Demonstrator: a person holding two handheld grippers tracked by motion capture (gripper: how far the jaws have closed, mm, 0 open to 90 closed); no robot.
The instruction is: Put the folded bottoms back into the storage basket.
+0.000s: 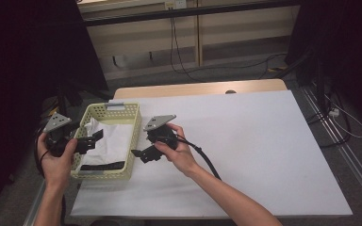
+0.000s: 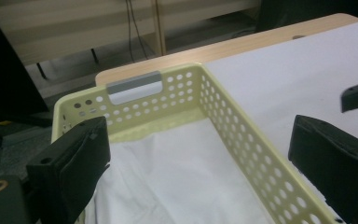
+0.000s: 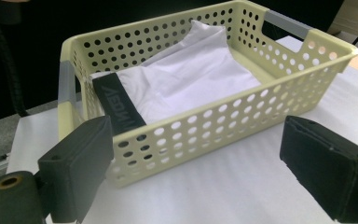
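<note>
A pale yellow perforated basket [image 1: 135, 136] [image 2: 242, 135] [image 3: 135, 37] stands at the left of the table. A folded white garment [image 1: 115, 141] [image 2: 177, 172] [image 3: 196, 74] lies in it, its black waistband [image 1: 102, 166] [image 3: 119, 109] at the near end. My left gripper [image 1: 94, 139] [image 2: 200, 140] hangs open over the basket's left rim, jaws pointing across the garment, nothing between them. My right gripper [image 1: 140, 154] [image 3: 196, 135] is open just outside the basket's right wall, low over the table, jaws facing that wall. One of its jaws appears far right in the left gripper view.
A white sheet [image 1: 254, 141] covers most of the table, bare from the basket to the right edge. A wooden strip [image 1: 193, 88] shows at the back. Dark curtains flank both sides. Cables [image 1: 174, 42] run on the floor behind.
</note>
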